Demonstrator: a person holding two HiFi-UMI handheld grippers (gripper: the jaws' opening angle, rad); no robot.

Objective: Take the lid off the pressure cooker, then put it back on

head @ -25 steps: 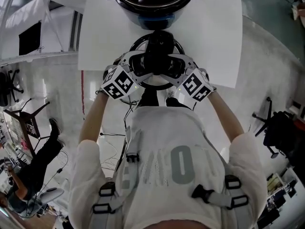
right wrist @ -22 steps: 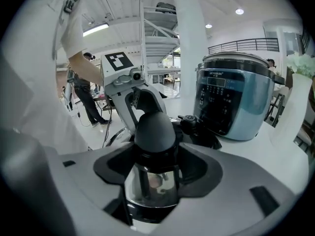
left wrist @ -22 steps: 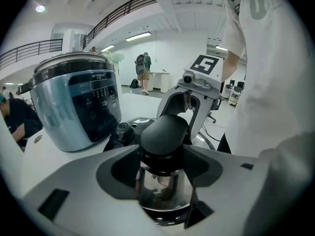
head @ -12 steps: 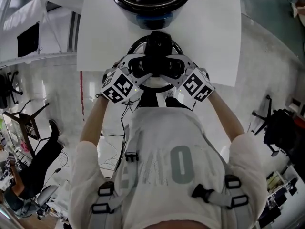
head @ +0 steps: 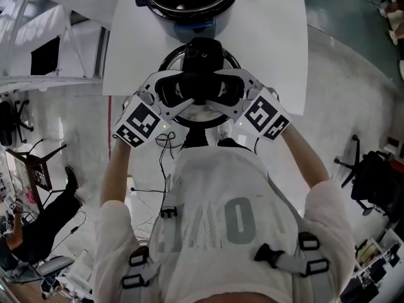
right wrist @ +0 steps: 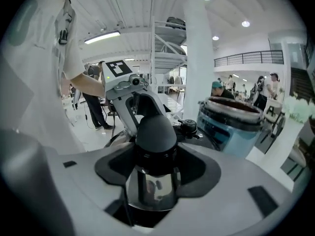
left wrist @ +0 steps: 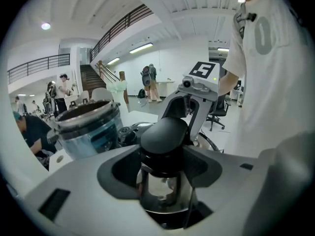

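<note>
To keep the lid [head: 203, 115] level beside the open pressure cooker [head: 189, 25], its knob [left wrist: 165, 134] is clamped from opposite sides by left gripper [head: 183, 91] and right gripper [head: 221, 89], jaws just part-closed

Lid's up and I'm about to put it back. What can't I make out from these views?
- Lid rim, head view: mostly covered by left gripper and right gripper, whose jaws have just closed on its knob.
- Lid underside: no view shows it.
- Pot far rim, head view: cut off by the top edge.
- Pot inside: dark in head view; gripper views see only its side.
</note>
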